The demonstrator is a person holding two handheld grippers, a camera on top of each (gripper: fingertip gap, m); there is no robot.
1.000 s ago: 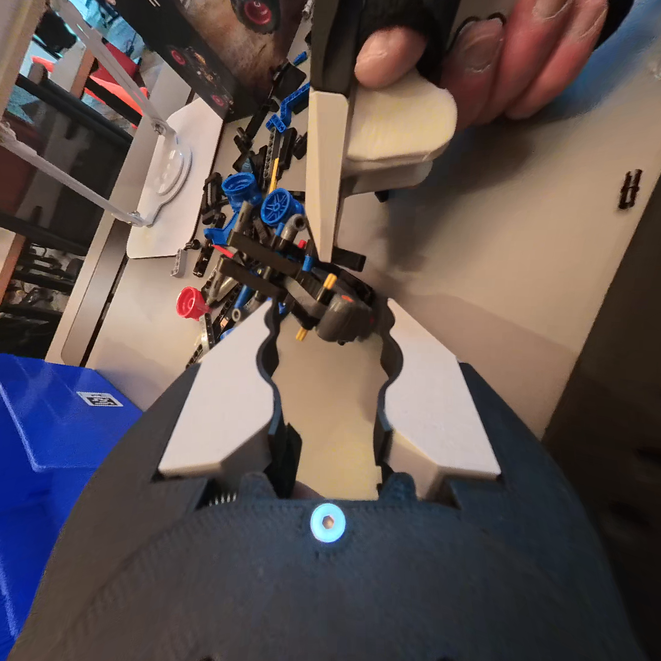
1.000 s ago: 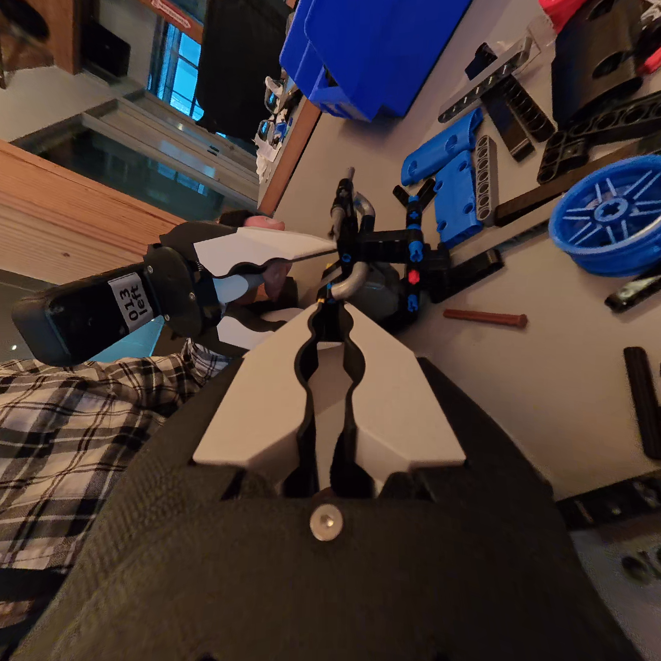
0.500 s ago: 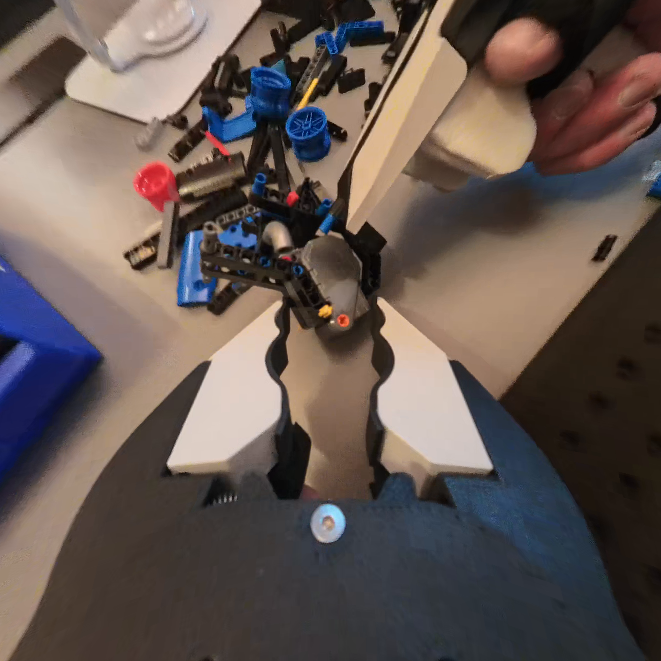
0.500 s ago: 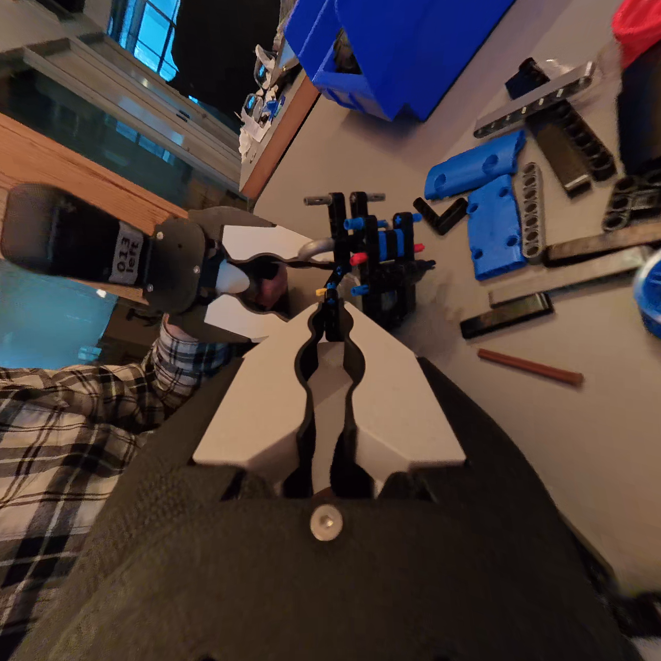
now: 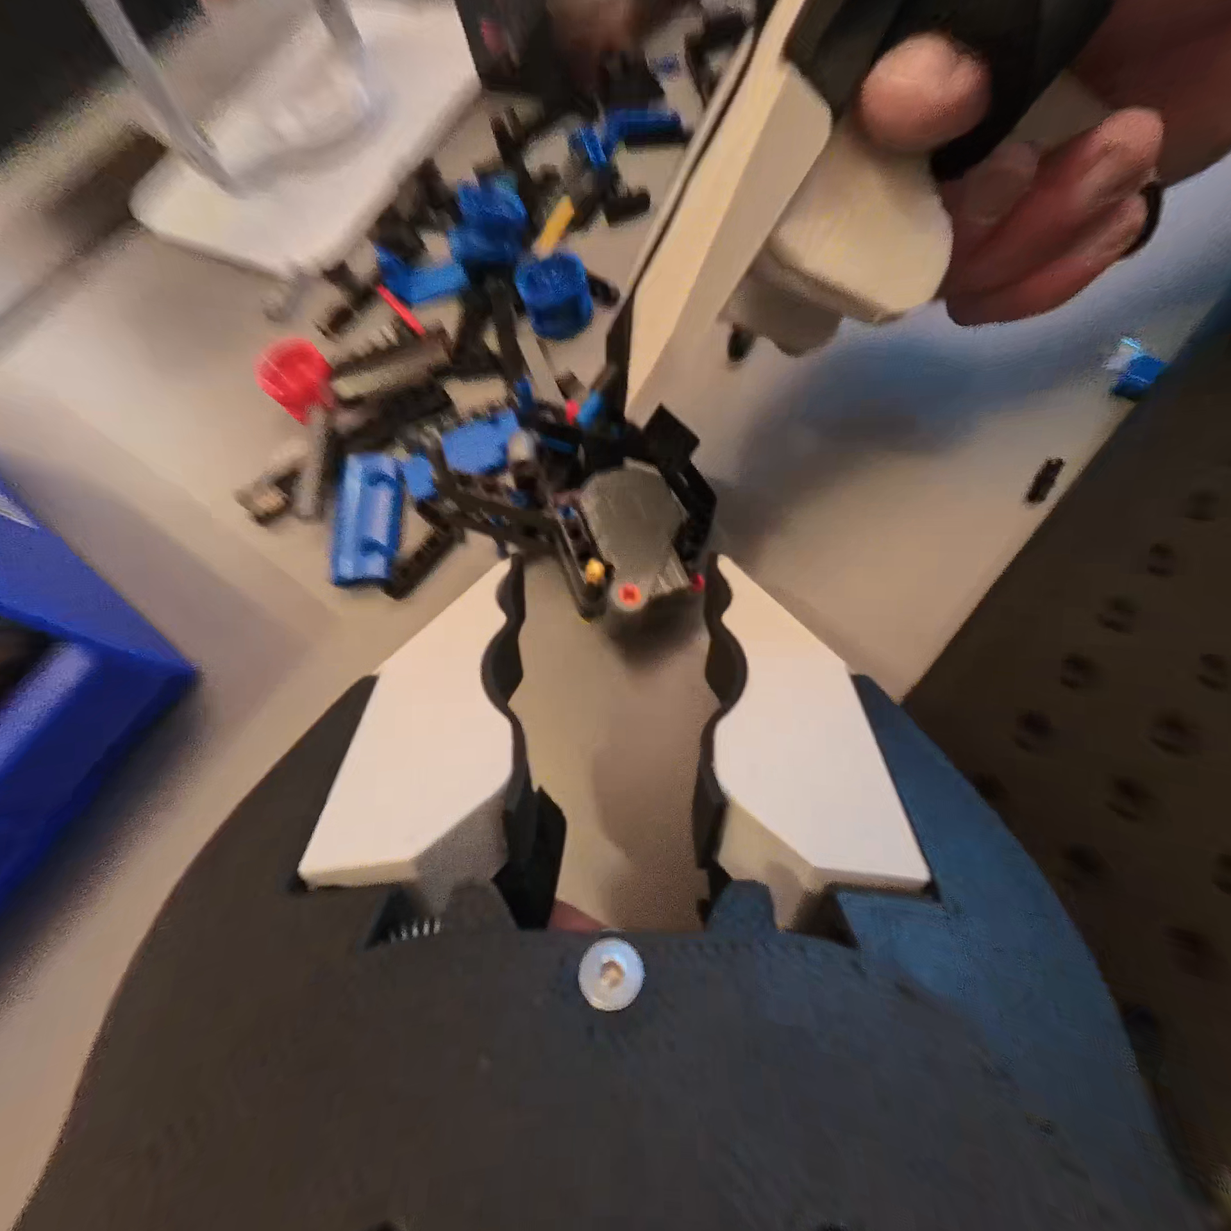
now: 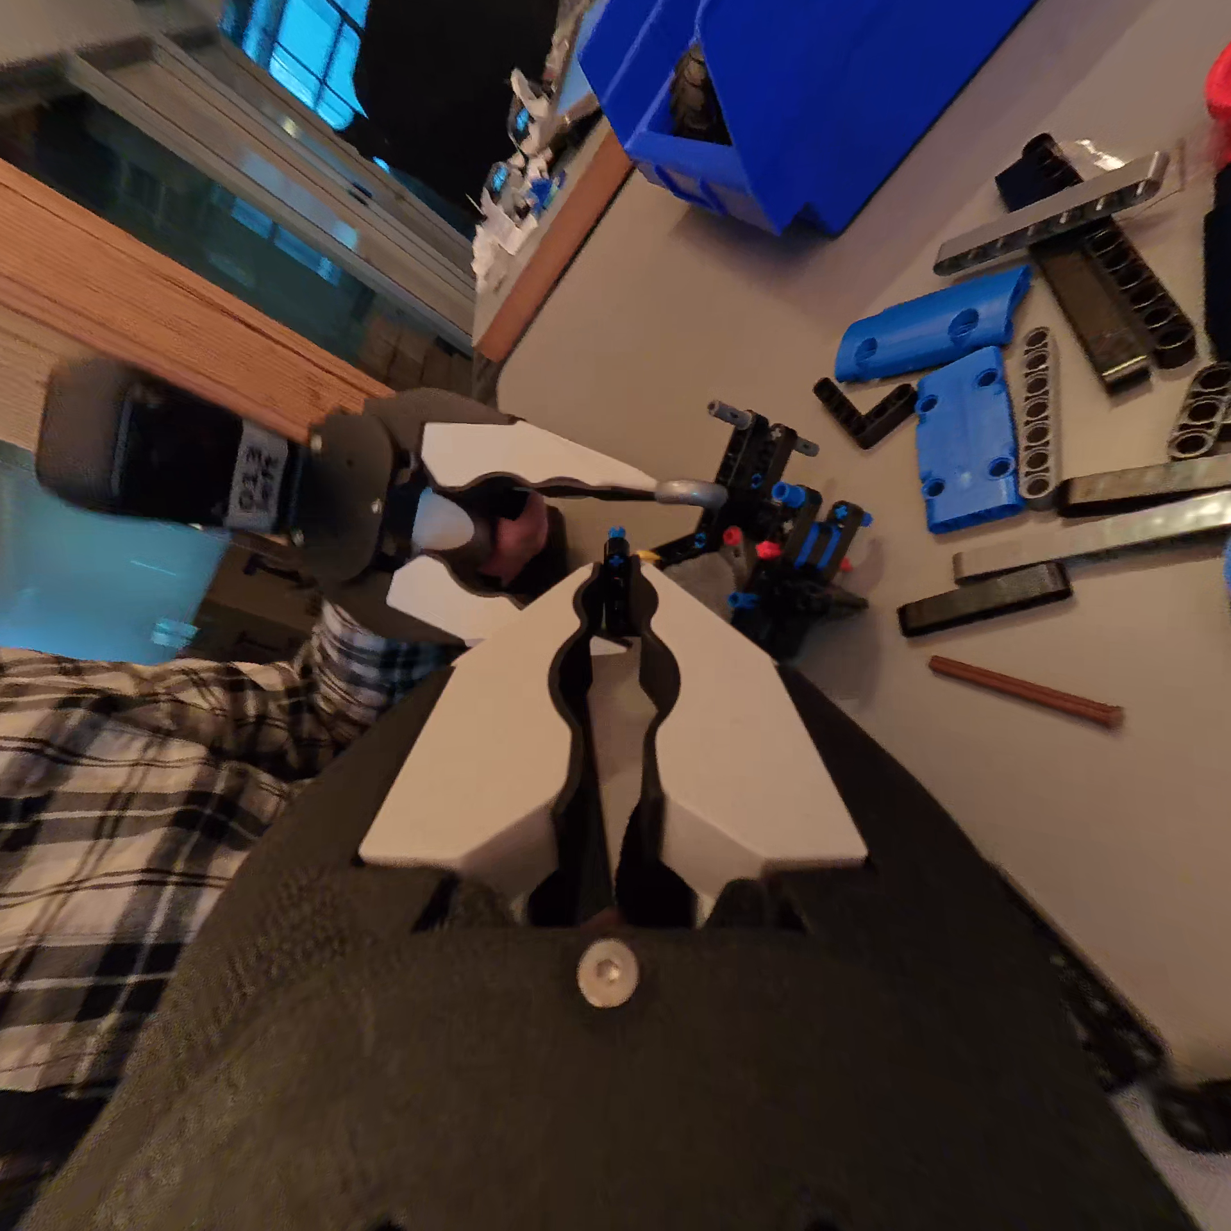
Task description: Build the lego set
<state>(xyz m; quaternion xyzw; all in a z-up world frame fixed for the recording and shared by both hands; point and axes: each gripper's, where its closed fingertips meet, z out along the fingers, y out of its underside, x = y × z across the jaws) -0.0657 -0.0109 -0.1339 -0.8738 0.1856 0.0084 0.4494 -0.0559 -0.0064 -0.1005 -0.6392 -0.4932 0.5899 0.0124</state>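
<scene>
Half-built lego assembly (image 5: pixel 619 513) lifted over the surface (image 5: pixel 866 466), pinched at a black beam by the clenched right gripper (image 6: pixel 616 586) and framed by the spread-apart left gripper (image 5: pixel 609 586); liable to twist off that 1 narrow hold

Loose bricks (image 5: pixel 426 413) blurred; red piece (image 6: pixel 1219 106) cut off.

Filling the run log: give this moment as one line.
left gripper: open around lego assembly | right gripper: shut on lego assembly | loose parts: on table
</scene>
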